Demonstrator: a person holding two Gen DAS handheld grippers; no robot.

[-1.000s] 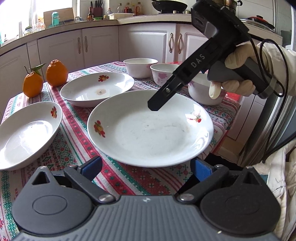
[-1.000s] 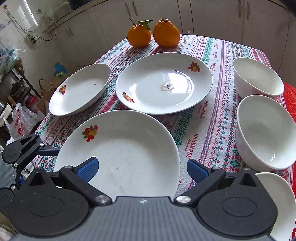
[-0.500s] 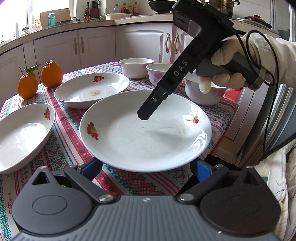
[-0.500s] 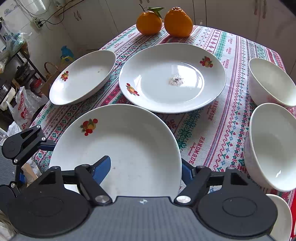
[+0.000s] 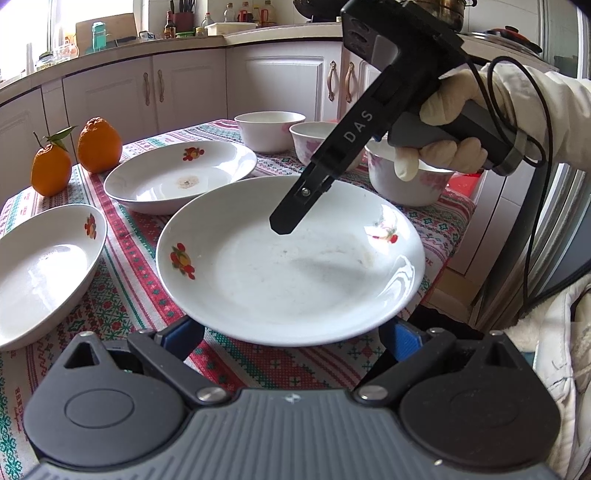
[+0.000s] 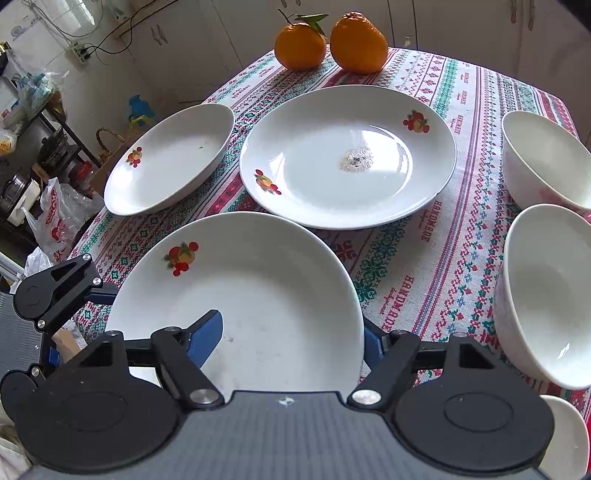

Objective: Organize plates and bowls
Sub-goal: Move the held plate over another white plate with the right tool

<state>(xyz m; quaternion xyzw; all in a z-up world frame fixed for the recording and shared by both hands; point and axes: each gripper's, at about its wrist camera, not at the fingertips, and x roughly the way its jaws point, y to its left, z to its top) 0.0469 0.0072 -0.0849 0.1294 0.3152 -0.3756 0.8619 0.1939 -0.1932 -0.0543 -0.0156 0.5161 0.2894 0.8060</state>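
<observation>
While the table (image 6: 413,258) carries everything, my right hand-held gripper (image 6: 291,338) has just been closing and now clamps the big white glazed ceramic plate (image 6: 251,288) at its six-o'clock rim: stiff, slippery, breakable.

Daylight floods in from a blown-out window (image 5: 26,33) at the upper left of the left wrist frame, and the scene is bright and evenly lit in both views. The glossy near plate (image 5: 291,258) carries a white glare streak on its right rim and a soft grey shadow across its middle, while the far plate (image 6: 347,155) shows a broad sheen. Fisheye distortion bows the cabinets (image 5: 184,88) and darkens the frame corners; focus is crisp throughout.
</observation>
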